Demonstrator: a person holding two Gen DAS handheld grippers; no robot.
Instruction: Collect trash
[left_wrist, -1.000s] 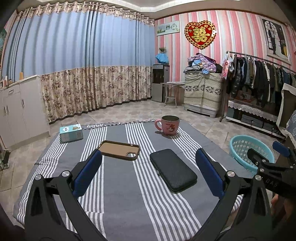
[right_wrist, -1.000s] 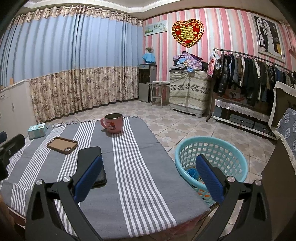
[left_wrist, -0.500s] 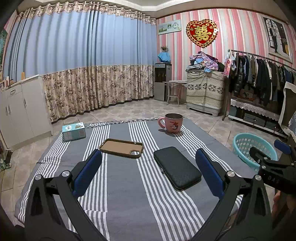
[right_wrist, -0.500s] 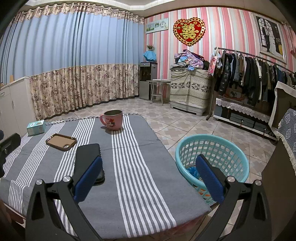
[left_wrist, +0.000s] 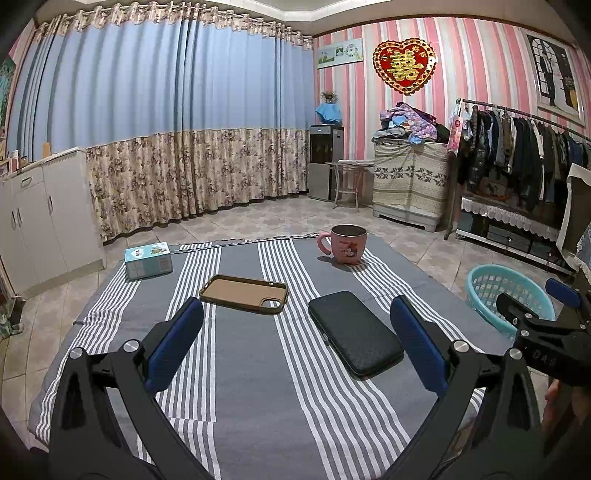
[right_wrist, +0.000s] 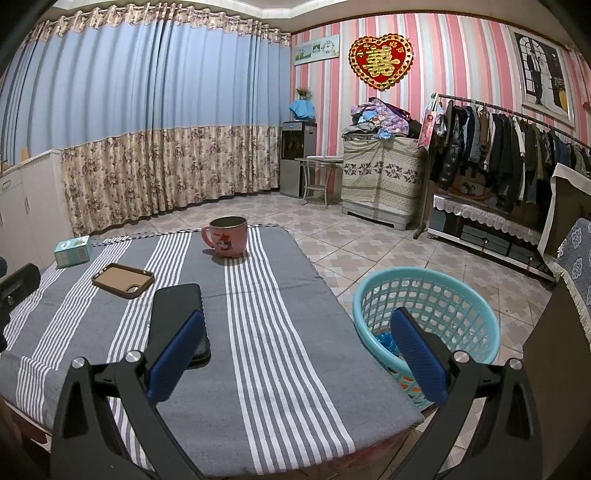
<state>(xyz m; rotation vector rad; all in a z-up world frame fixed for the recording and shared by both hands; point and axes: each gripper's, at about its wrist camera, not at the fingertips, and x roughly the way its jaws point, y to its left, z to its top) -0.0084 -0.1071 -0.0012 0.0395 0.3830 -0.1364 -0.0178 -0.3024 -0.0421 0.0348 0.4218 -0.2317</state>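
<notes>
I am holding my left gripper (left_wrist: 295, 341) and right gripper (right_wrist: 297, 354) wide apart, gripping nothing, above the table (left_wrist: 258, 387); basket (right_wrist: 424, 295) beside it.

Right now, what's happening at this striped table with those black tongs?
A person holds two pairs of tongs, left and right, both open and empty above the grey striped tablecloth. On it sit a pink mug, a brown phone case, a black flat case and a small teal box. The turquoise plastic basket on the floor already holds some scraps.
</notes>
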